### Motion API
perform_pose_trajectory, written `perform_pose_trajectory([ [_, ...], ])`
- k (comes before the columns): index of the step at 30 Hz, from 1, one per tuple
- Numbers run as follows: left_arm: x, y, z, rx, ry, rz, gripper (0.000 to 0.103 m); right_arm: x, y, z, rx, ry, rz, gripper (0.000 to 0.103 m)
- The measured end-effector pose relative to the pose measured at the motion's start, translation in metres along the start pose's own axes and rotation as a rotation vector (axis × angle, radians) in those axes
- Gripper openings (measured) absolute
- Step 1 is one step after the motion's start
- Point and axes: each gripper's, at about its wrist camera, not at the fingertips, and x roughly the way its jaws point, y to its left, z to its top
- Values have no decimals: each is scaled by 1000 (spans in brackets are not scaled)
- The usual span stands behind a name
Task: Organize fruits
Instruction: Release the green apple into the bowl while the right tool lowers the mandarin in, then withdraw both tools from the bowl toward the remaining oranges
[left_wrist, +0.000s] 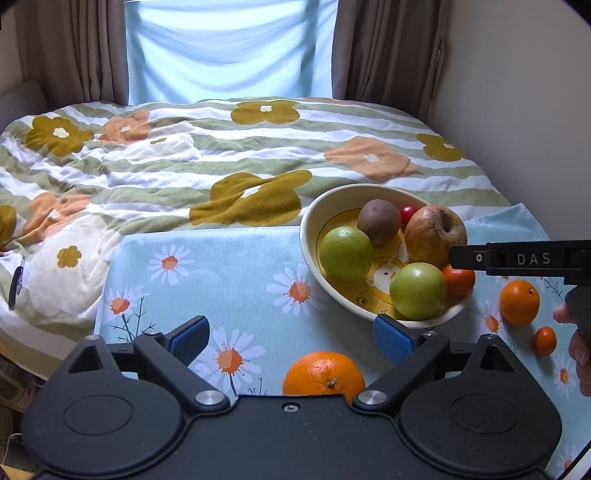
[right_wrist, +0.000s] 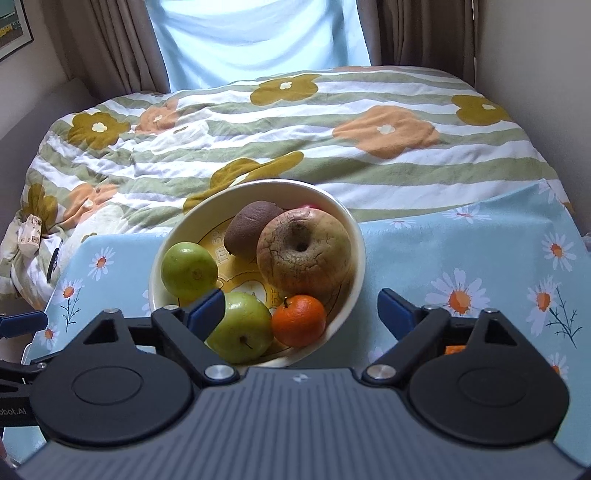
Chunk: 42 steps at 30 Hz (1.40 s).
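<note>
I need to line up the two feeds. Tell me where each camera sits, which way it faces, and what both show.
Left wrist: on the left gripper, open above a large orange; the right gripper and a hand show.
Right wrist: on the right gripper, open at the bowl.
Shared: bowl, bed, curtains.

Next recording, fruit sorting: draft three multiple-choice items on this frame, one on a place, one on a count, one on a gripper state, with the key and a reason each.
1. Where is the large orange?
A. In the bowl
B. On the daisy tablecloth, near the left gripper
C. On the bed

2. How many green apples lie in the bowl?
A. One
B. Two
C. Four

3. How is the right gripper?
A. Shut on a tangerine
B. Shut on the bowl's rim
C. Open, holding nothing

Key: 1 B, it sits on the cloth outside the bowl. 2 B, one green apple and another. 3 C, its blue pads stand wide apart.
</note>
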Motion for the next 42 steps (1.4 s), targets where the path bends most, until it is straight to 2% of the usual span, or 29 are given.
perform_pose_trajectory([
  [12, -20, -10, 2, -7, -36, 13, 98, -28, 2, 1, -38, -18, 8, 103],
  [19, -45, -18, 5, -16, -100, 40, 98, -59, 0, 5, -76, -64, 13, 103],
  [25, -68, -30, -6, -22, -144, 84, 98, -83, -4, -2, -102, -85, 31, 103],
  [29, -81, -36, -17, -40, -173, 92, 98, -98, -3, -12, -124, -90, 30, 103],
  [34, -95, -45, -34, -33, -192, 77, 99, -119, -1, -35, -148, -110, -17, 103],
  [42, -110, -49, -61, -21, -194, 43, 99, -140, -4, -76, -107, -95, -65, 103],
])
